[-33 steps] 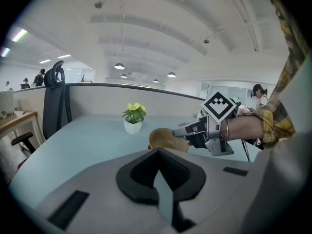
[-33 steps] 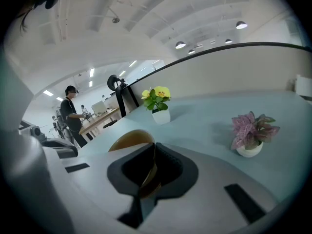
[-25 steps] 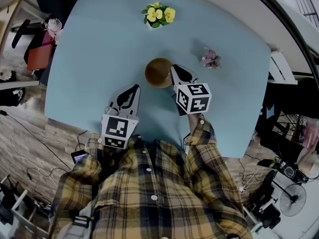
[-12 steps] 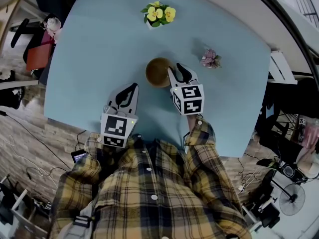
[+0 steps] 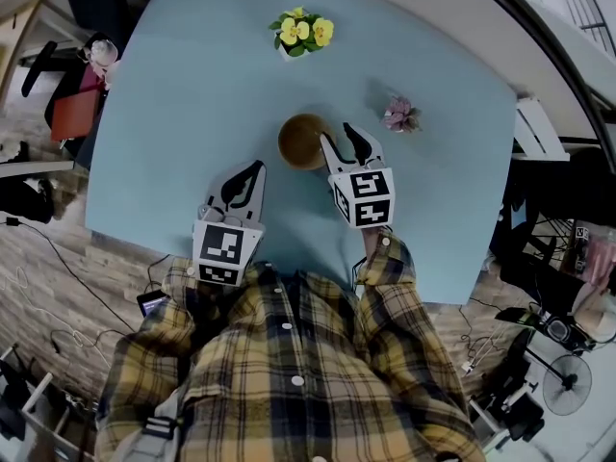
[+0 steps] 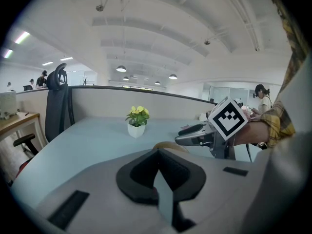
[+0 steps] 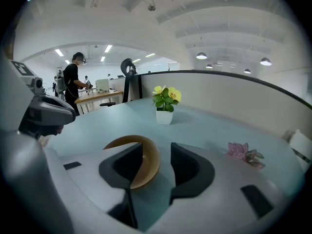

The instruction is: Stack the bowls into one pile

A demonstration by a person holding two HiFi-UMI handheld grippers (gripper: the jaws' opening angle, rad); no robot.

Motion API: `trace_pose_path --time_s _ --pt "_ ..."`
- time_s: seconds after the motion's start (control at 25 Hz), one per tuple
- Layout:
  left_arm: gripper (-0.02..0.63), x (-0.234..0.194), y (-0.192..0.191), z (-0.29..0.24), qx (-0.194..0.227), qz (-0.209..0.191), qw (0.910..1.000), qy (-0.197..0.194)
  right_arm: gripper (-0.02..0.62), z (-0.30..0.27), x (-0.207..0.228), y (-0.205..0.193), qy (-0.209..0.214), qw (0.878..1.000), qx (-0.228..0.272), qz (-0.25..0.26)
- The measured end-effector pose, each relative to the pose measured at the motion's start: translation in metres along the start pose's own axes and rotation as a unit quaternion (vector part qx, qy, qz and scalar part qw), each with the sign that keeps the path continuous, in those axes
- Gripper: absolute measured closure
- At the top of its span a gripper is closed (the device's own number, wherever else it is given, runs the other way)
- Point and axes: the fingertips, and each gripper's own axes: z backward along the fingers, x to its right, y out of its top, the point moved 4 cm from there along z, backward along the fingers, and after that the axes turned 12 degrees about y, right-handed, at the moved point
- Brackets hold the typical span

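A brown wooden bowl sits upright on the light blue table. My right gripper is at its right side, and its jaws have just been opening. In the right gripper view the bowl shows its near rim in the gap of the right gripper, with neither pad pressing on it. My left gripper rests shut and empty nearer the table's front, left of the bowl. In the left gripper view the bowl's rim peeks over the shut left gripper, and the right gripper is beyond it.
A small white pot of yellow flowers stands at the table's far side. A pink flower ornament lies to the right of the bowl. The table's front edge is just below my grippers, and office chairs and desks stand beyond the table.
The right gripper's jaws have parted from shut to wide around the bowl's rim, and the gripper has rolled a little. The bowl and the left gripper have kept still.
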Motion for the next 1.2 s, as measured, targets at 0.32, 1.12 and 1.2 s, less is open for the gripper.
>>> trace_pose_path --time_s 0.32,1.12,1.2 --pt "0.615 -0.001 0.017 0.013 0.034 -0.010 0.9993 0.007 0.430 0.047 -0.009 0.027 -0.019 0.998 0.060 0.016" --pt "0.615 0.036 0.041 0.078 0.093 -0.042 0.9942 -0.033 0.431 0.197 -0.060 0.009 -0.094 0.983 0.160 -0.012" --pt "0.615 0.044 0.040 0.082 0.094 -0.047 0.9935 -0.043 0.431 0.206 -0.064 0.000 -0.099 0.982 0.161 -0.019"
